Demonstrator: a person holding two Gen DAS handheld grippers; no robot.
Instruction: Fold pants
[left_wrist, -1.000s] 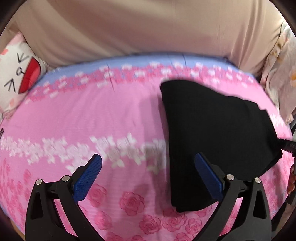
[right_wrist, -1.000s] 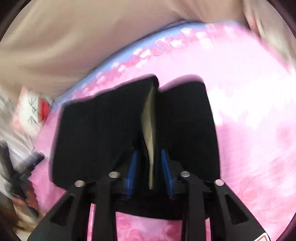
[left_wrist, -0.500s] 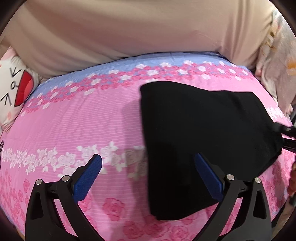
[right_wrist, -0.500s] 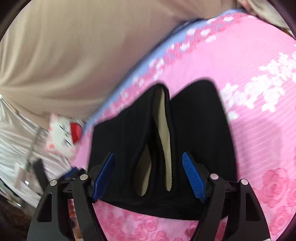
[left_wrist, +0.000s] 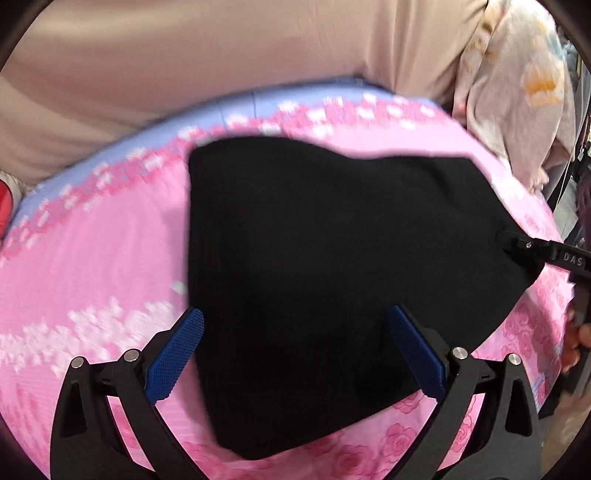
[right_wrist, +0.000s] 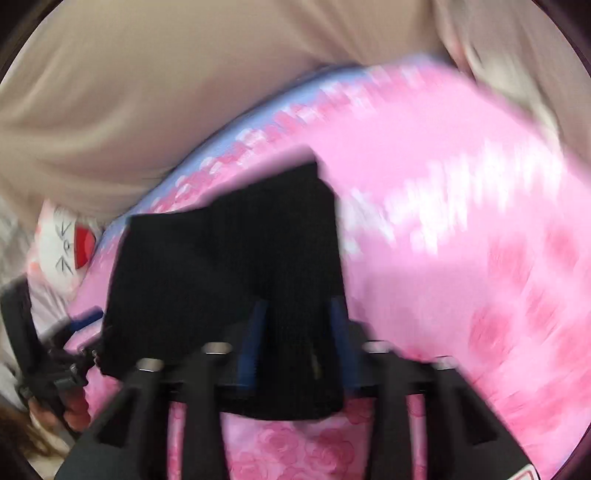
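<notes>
My pants (left_wrist: 332, 280) on the pink bed (left_wrist: 92, 258)

My right tool (right_wrist: 295, 332) is closing on the pants' edge again; my left tool (left_wrist: 295, 354), wide open and empty, slid over them.

**Cloth on cloth, plastic and metal at the tools**

The folded black knit pants (left_wrist: 332, 258) look matt, with a fine ribbed weave that swallows the light. They lie on a pink rose-printed cotton bedsheet (left_wrist: 110, 258), smooth and dull. Behind hangs a beige cloth drape (left_wrist: 221, 74), soft and slightly sheeny in its folds. The left tool (left_wrist: 295, 354) has matt black plastic arms, shiny metal pins, and blue pads (left_wrist: 175, 358) with a rough, knurled grip texture. The right tool (right_wrist: 295, 339) shows the same black plastic, blurred.
</notes>
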